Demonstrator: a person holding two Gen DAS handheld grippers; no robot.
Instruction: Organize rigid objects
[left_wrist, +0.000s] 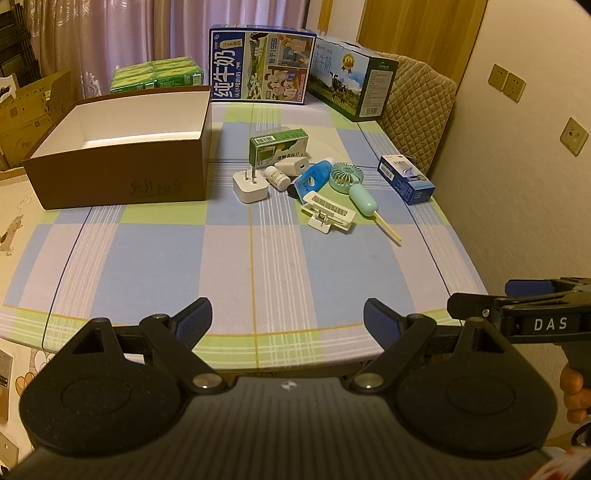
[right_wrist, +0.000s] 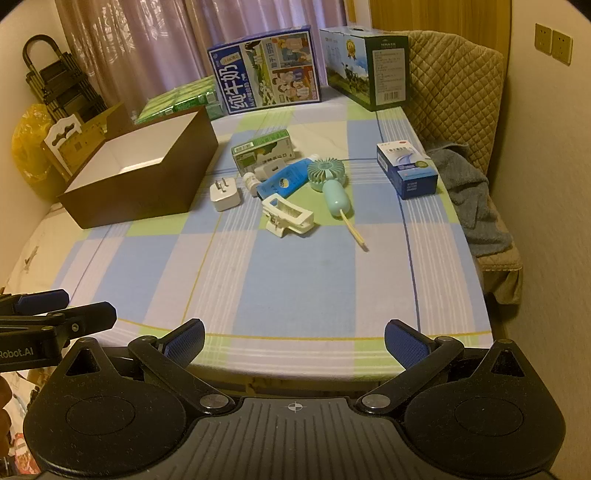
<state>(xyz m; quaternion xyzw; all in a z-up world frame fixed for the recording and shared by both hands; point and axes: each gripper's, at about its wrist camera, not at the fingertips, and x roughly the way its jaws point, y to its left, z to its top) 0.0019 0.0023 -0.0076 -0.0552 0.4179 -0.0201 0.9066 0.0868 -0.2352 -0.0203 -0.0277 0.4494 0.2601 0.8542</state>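
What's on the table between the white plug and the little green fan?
Between the white plug and the green fan lie a small white bottle and a blue tube, clearest in the left wrist view.

A checked-cloth table (left_wrist: 258, 266) carries a brown box (left_wrist: 122, 173), milk cartons (left_wrist: 258, 64), and a small clutter including a mint fan (left_wrist: 351, 184).

Open brown box (left_wrist: 122, 166) beside clustered charger (left_wrist: 250, 188), blue tube (left_wrist: 310, 177), mint fan (left_wrist: 347, 181)

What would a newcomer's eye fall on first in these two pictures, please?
Probably the cluster of small items mid-table: a mint handheld fan, a blue tube and a white plug adapter. Left of it stands an open brown box, apparently empty. Behind, a bright blue milk carton stands by the curtain.
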